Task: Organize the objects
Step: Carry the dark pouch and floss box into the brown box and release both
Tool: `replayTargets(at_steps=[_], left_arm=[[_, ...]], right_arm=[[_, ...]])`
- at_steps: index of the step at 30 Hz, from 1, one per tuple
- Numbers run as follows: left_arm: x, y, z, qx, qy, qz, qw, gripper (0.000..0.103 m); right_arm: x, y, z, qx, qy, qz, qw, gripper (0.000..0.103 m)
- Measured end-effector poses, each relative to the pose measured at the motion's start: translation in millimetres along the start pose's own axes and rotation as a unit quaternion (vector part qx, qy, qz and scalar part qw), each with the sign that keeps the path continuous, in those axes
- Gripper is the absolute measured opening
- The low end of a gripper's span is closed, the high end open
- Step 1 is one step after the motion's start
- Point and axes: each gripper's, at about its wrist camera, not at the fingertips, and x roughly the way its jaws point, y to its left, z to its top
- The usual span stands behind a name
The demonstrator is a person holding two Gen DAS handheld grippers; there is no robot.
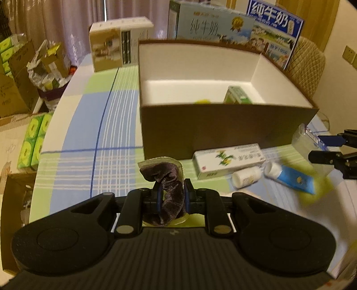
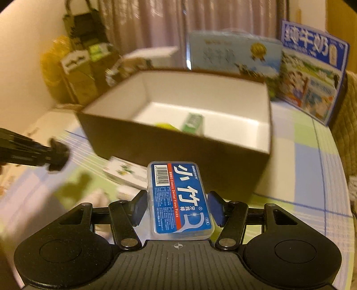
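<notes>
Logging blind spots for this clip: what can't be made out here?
- Yellow item in the brown box: both views, mostly hidden by the near wall.
- Small white bottle: left view, label too small and blurred.
- Left gripper: right view, motion-blurred.
- Medicine carton: right view, blurred, partly behind the floss picks case.

Milk cartons: two (image 1: 214,24) (image 1: 276,29) stood upright at the far edge of the surface, pale blue left, darker blue right.
Beige carton (image 1: 118,44): stood far left on the surface.
Checked cloth (image 1: 93,125): covered the surface.
Quilted chair (image 1: 308,60): far right, behind it.
Green tissue packs (image 1: 33,140): left, off the surface.
Curtains (image 1: 67,20): hung behind.
</notes>
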Motion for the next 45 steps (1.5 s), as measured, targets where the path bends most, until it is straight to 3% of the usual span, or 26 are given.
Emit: replayTargets(at_steps=[5, 11, 21, 26, 31, 45], left_arm=[[-15, -9, 8, 0.000, -0.027, -0.017, 0.9995, 0.015], [-26, -19, 16, -0.003, -0.045, -0.032, 0.9985, 0.015], [-31, -43, 67, -0.003, -0.095, -0.042, 0.9946, 0.015], [-13, -50, 102, -0.008, -0.108, -0.036, 0.9934, 0.015], [18, -51, 123, -0.014, -0.095, -0.029, 0.9950, 0.015], [101, -39, 156, -0.035, -0.056, -0.010, 0.9977, 0.015]], right_arm=[[-14, 16, 12, 0.000, -0.033, 0.032, 0.999, 0.056], [-20, 20, 20, 0.015, -0.052, 0.040, 0.998, 0.056], [-20, 6, 66, 0.085, -0.101, -0.021, 0.991, 0.056], [0, -12, 88, 0.116, -0.107, -0.069, 0.985, 0.056], [30, -31, 104, 0.132, -0.105, -0.100, 0.981, 0.056], [110, -64, 109, 0.139, -0.044, -0.155, 0.977, 0.056]])
